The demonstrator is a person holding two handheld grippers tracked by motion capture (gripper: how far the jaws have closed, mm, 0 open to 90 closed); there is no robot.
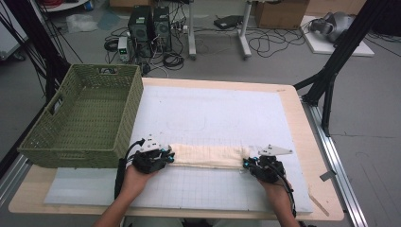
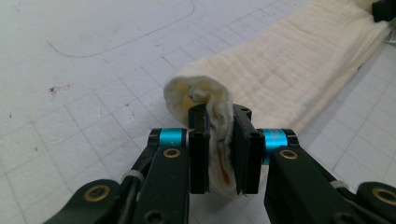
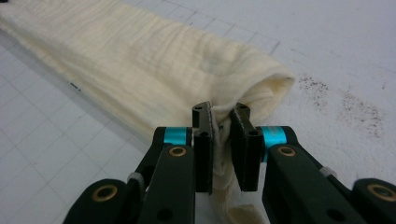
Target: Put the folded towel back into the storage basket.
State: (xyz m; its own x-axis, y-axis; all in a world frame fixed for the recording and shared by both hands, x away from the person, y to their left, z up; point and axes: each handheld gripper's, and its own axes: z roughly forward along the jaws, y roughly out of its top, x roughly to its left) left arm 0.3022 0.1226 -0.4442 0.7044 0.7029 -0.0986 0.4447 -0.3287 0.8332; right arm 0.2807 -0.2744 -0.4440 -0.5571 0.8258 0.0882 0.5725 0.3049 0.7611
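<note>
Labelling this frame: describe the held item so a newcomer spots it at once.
On the white gridded mat, right of the green woven basket, lies a cream cloth roll. The left gripper and right gripper pinch its ends. It is the only soft, pale thing there.

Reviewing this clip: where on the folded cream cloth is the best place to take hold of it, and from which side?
At its two short ends, coming in level from outside along its length. The cream cloth lies as a long narrow band, and its layers bunch at each end, where the left gripper and right gripper already pinch it.
</note>
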